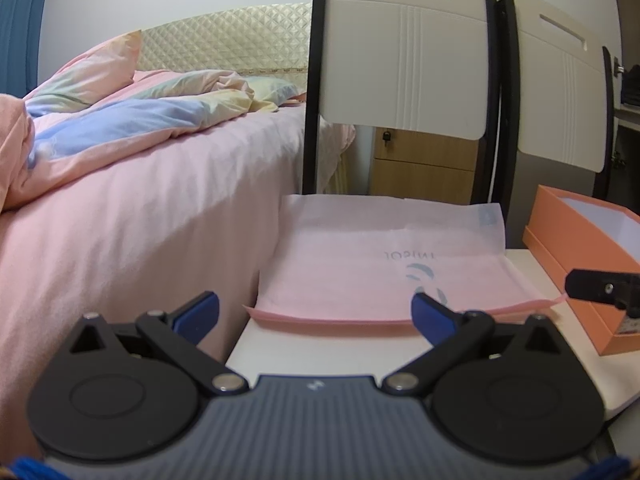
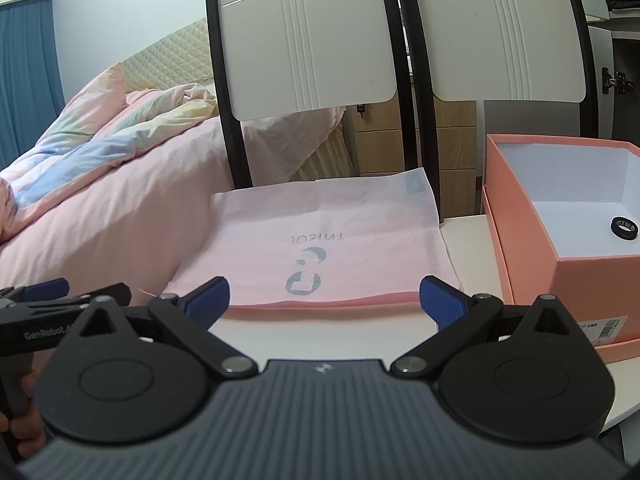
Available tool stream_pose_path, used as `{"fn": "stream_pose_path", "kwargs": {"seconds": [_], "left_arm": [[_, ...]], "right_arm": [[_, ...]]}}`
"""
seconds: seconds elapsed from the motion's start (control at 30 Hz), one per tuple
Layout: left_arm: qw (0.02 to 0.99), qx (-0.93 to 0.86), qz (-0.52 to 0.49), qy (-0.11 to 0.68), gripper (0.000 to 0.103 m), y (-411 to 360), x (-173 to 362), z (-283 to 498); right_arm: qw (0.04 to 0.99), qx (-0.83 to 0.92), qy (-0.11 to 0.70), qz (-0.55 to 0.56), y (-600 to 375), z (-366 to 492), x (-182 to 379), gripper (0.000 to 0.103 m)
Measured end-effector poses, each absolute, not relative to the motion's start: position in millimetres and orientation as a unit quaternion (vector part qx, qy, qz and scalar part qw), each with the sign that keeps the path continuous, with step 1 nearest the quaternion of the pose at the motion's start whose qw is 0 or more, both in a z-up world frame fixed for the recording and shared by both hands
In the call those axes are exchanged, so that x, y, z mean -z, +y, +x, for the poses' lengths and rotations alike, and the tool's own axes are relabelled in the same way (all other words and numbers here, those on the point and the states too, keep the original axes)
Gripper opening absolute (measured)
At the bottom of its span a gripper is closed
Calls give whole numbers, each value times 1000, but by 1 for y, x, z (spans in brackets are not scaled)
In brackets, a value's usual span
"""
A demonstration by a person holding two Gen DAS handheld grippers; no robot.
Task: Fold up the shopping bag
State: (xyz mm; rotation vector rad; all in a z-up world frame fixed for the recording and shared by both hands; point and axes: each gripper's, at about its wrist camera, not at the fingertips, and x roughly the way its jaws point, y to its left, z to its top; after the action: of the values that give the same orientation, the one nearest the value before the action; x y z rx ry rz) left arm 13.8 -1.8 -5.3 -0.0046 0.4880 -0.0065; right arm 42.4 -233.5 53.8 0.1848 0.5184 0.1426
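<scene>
So, both sets of fingers gaping wide, gripping nothing, hovering near the pink shopping bag [image 2: 320,240] lying flat on the bench [image 2: 328,340].

Left gripper [image 1: 315,312]: jaws spread wide, blue pads [image 1: 198,316] well apart, nothing between them; it hovers level above the near edge of the table. Right gripper [image 2: 325,300]: jaws likewise wide apart, empty, held level over the same near edge, just right of the left unit. A hand [image 2: 22,412] grips the left gripper's handle, seen at the right wrist view's lower left corner.
</scene>
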Motion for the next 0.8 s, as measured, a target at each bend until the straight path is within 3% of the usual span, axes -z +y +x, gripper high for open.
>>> {"fn": "stream_pose_path", "kwargs": {"seconds": [0.8], "left_arm": [[971, 5, -1, 240, 103, -4, 11, 18]], "right_arm": [[959, -70, 252, 112, -235, 34, -56, 103]]}}
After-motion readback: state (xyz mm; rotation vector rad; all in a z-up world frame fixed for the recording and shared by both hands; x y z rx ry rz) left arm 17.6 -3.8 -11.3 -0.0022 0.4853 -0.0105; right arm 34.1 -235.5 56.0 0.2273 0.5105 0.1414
